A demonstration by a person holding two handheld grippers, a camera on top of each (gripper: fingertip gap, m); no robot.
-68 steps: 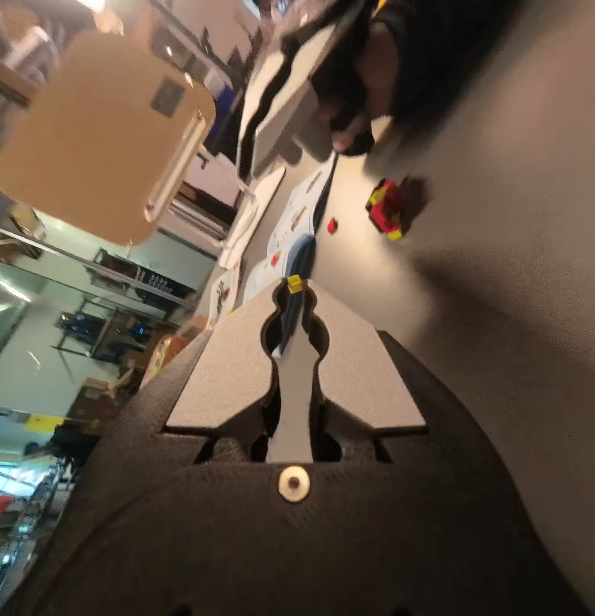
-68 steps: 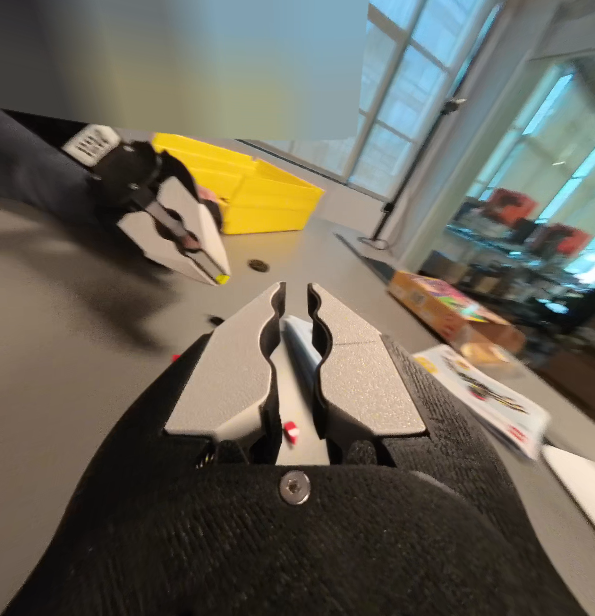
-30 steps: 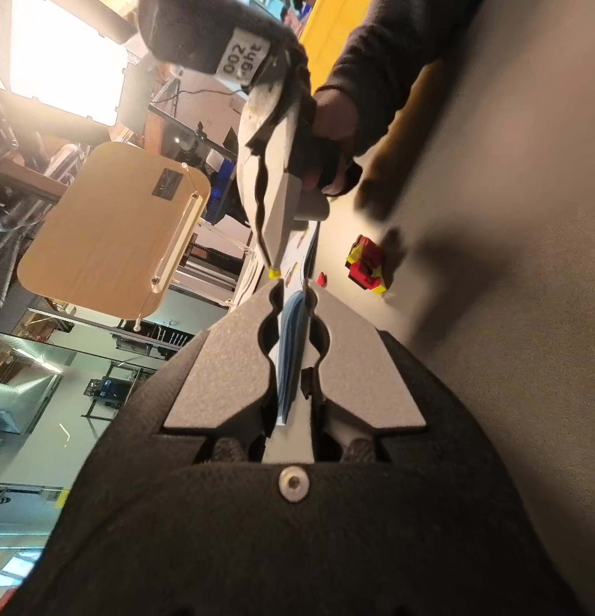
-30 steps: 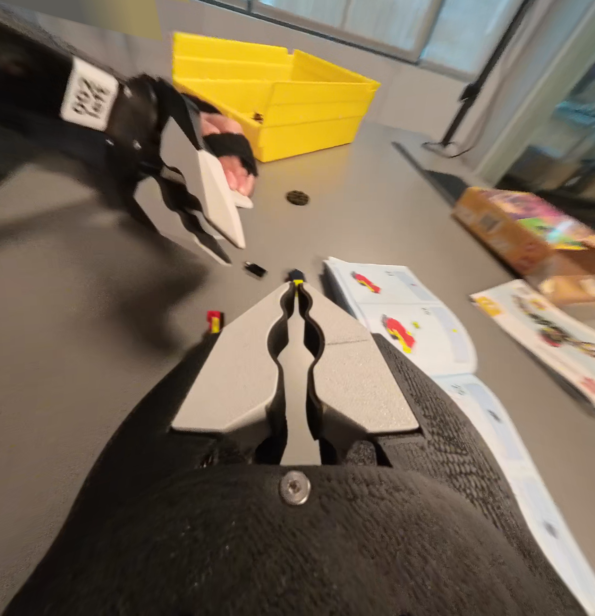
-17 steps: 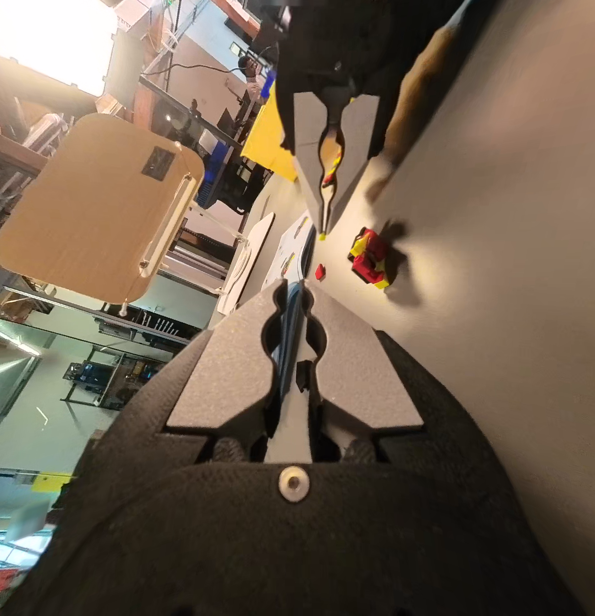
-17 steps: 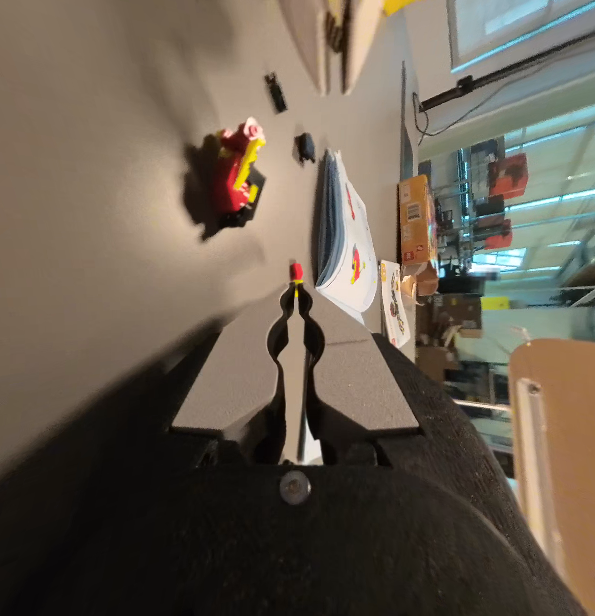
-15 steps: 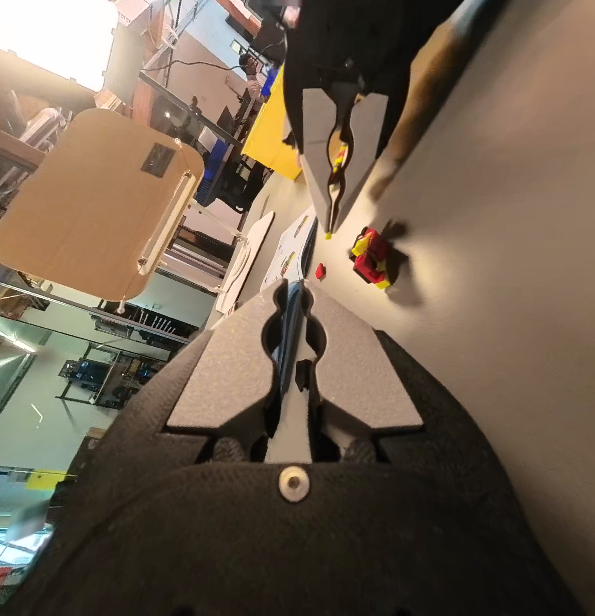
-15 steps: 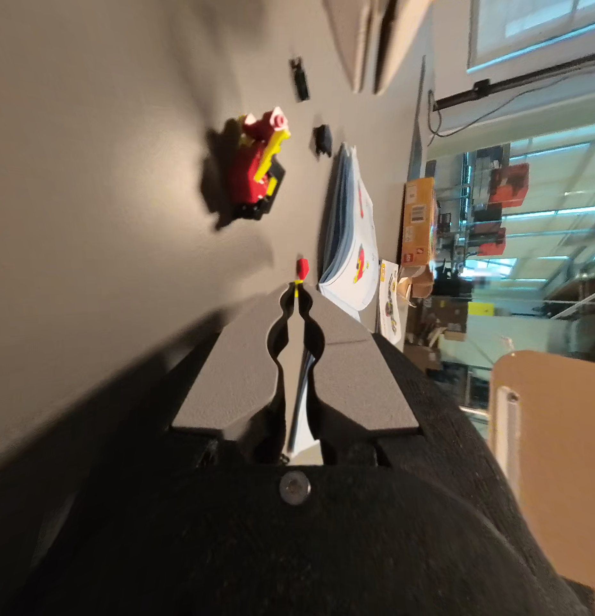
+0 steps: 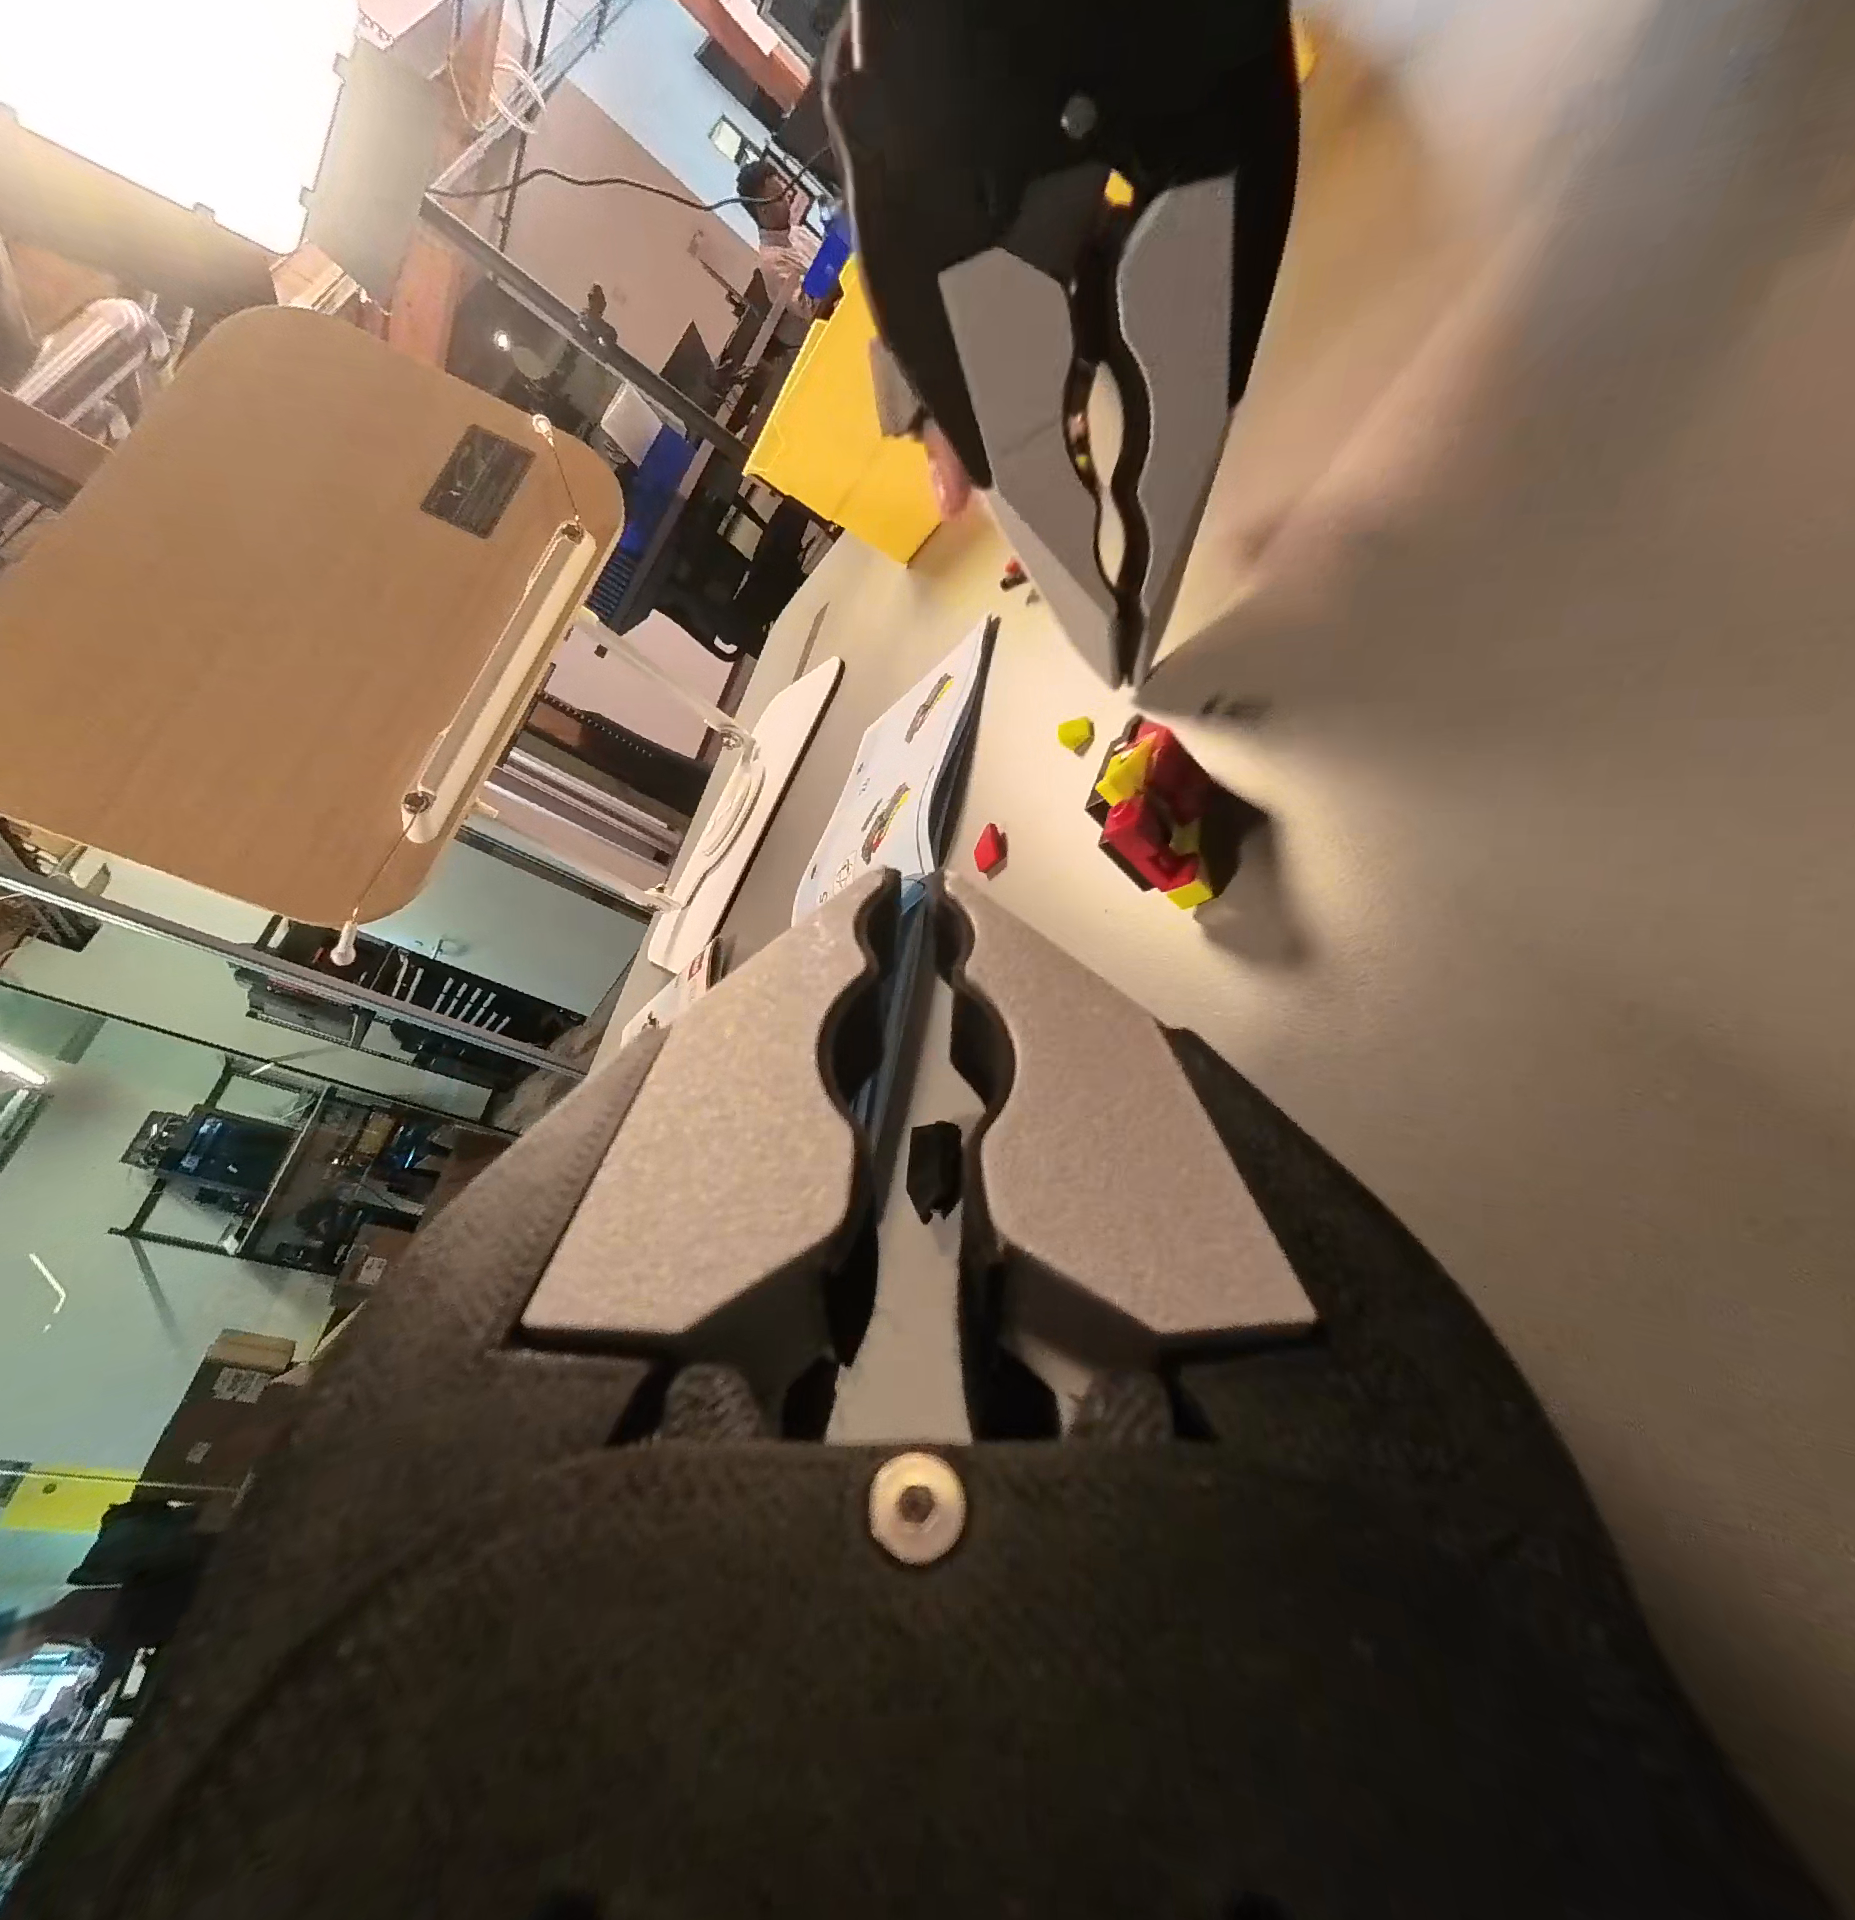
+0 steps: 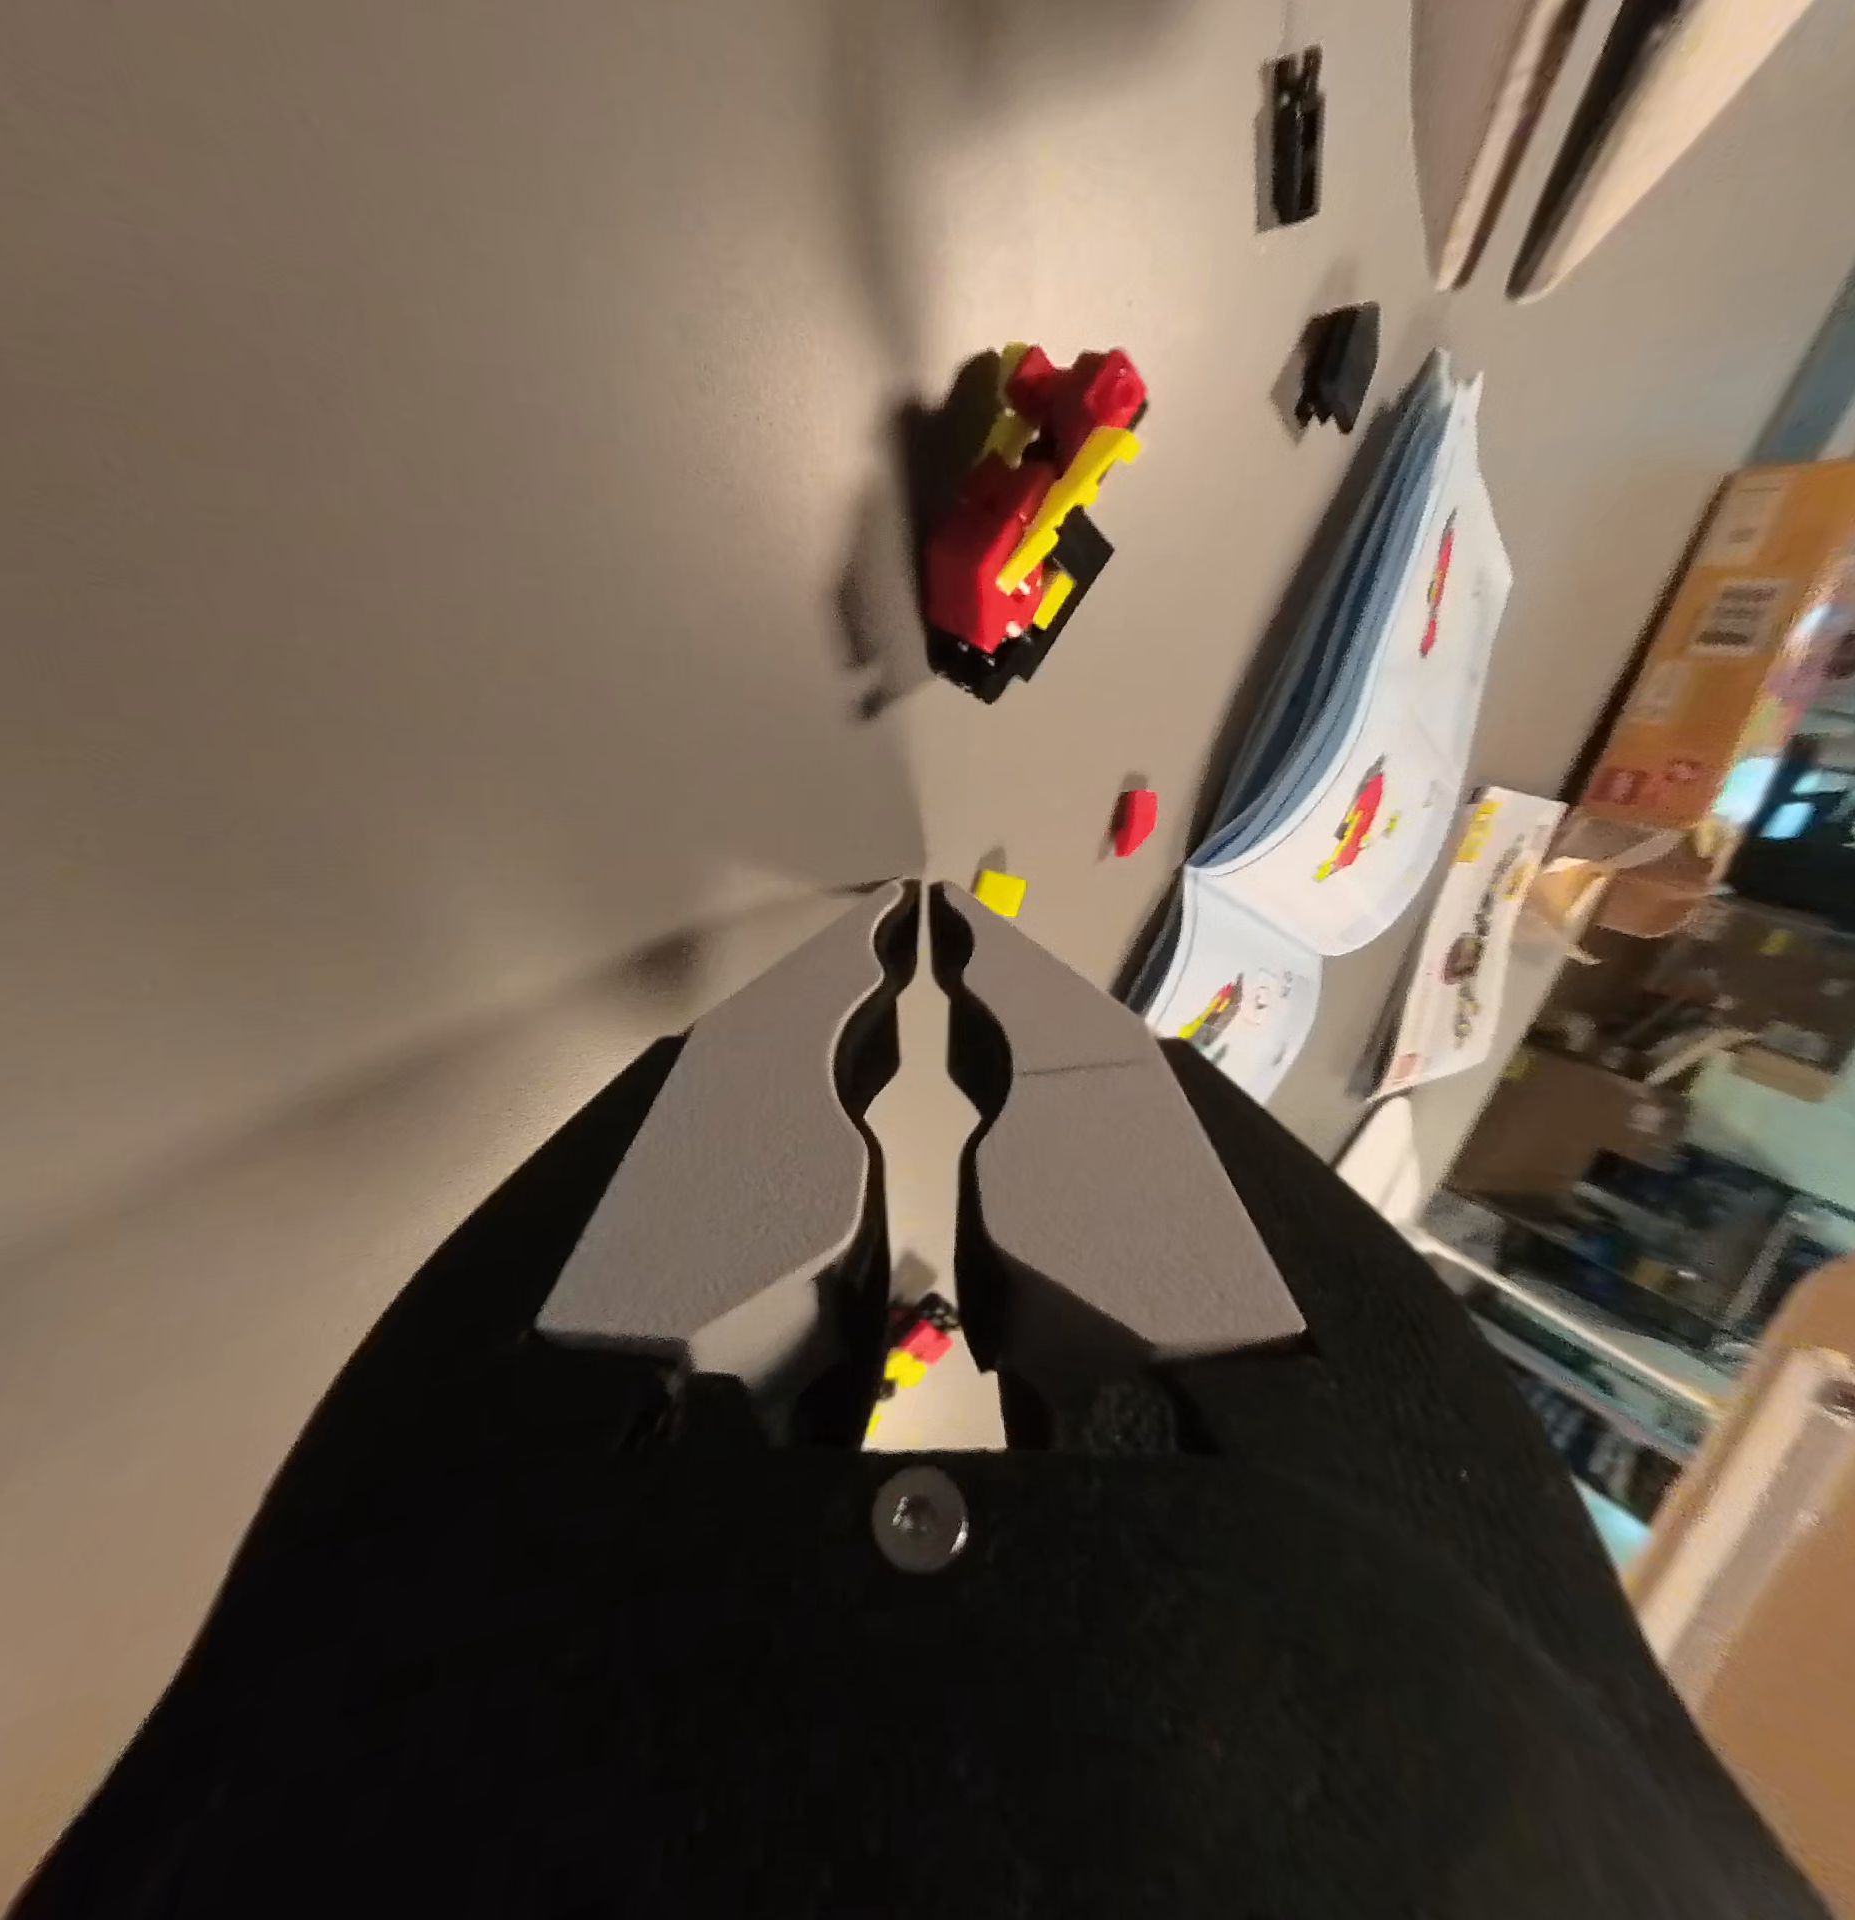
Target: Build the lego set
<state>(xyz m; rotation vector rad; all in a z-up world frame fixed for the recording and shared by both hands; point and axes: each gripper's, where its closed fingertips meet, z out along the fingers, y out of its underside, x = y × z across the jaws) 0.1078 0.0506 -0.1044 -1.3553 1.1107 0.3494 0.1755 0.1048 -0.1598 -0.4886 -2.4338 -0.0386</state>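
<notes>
A partly built red, yellow and black lego model (image 10: pixel 1027 520) lies on the grey table; it also shows in the left wrist view (image 9: pixel 1157 821). My right gripper (image 10: pixel 923 888) is close to the table with its jaws almost together and nothing between them. A small yellow piece (image 10: pixel 999 894) lies on the table just beside its tips. In the left wrist view the right gripper (image 9: pixel 1125 670) is beyond the model, the yellow piece (image 9: pixel 1076 735) near its tips. My left gripper (image 9: pixel 918 885) is slightly open and empty, short of a small red piece (image 9: pixel 990 847).
An open instruction booklet (image 10: pixel 1349 748) lies past the red piece (image 10: pixel 1134 821). Two black pieces (image 10: pixel 1333 369) (image 10: pixel 1292 135) lie beyond the model. An orange box (image 10: pixel 1712 644) and a yellow bin (image 9: pixel 840 457) stand farther off. A small red and yellow assembly (image 10: pixel 918 1351) lies under my right gripper. The tips of one gripper are about 11 centimeters away from the tips of the other. The right tips stand about 6 centimeters off the red piece (image 10: pixel 1134 821). Look for it in the left wrist view (image 9: pixel 984 849) too.
The yellow piece passed from my left gripper to my right, which turned and came down beside the model. It now lies on the table beside the right tips. The left gripper stayed back.
</notes>
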